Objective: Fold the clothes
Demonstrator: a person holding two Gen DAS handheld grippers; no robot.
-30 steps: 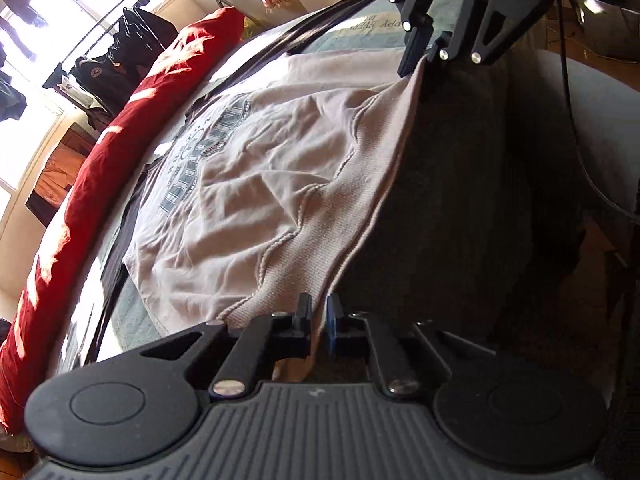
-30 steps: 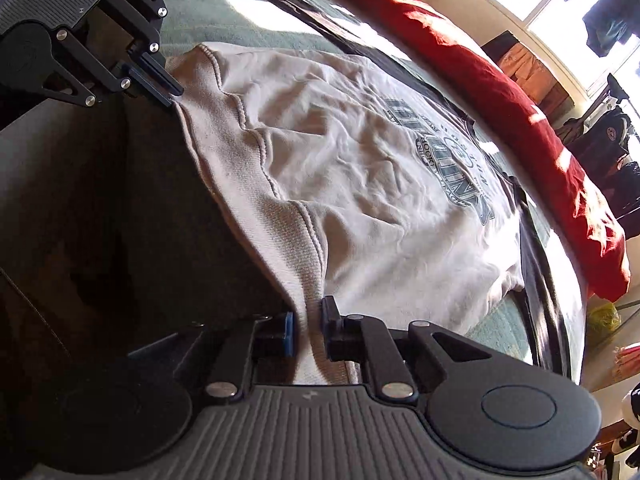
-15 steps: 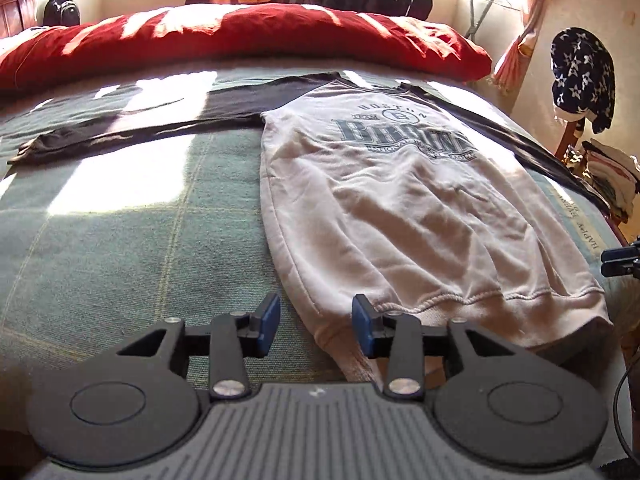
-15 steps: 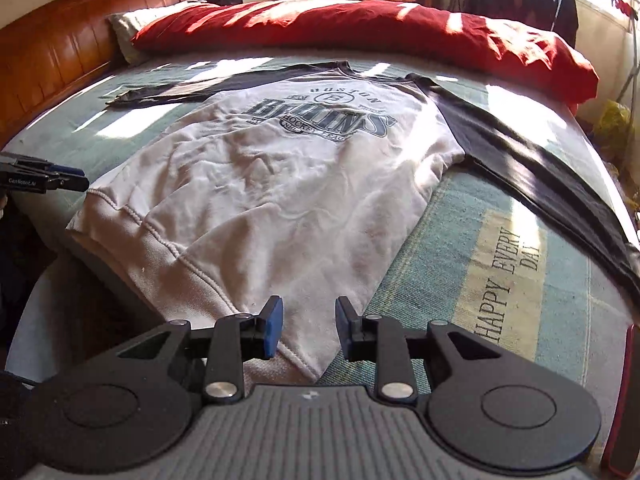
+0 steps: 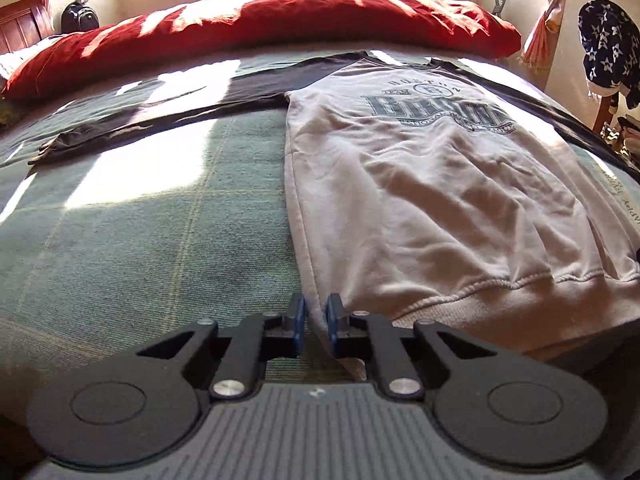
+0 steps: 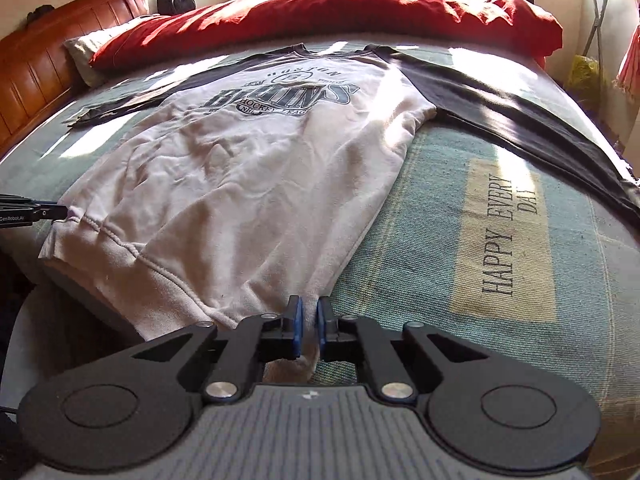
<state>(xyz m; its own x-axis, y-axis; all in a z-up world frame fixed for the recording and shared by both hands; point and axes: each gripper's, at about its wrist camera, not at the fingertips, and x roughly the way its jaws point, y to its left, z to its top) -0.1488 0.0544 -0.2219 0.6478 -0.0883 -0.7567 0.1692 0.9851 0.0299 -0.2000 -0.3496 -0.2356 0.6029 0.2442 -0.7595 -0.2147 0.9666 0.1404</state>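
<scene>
A pale grey sweatshirt with a dark printed logo and dark sleeves lies flat, front up, on the bed, its hem toward me. My left gripper sits at the hem's left corner, jaws closing, with a fold of the hem pinched between the blue pads. At the hem's right corner of the same sweatshirt, my right gripper is also closing, cloth squeezed between its pads. The left gripper's tip shows at the far left edge of the right wrist view, at the hem's other end.
The bed has a green checked cover with a printed patch. A long red duvet lies along the far side. A wooden headboard stands at the left. The dark sleeves stretch out sideways.
Both views rolled from sideways to level. The jaws let go of the hem, stood open half a second ago, and have now closed again on the hem's two corners.
</scene>
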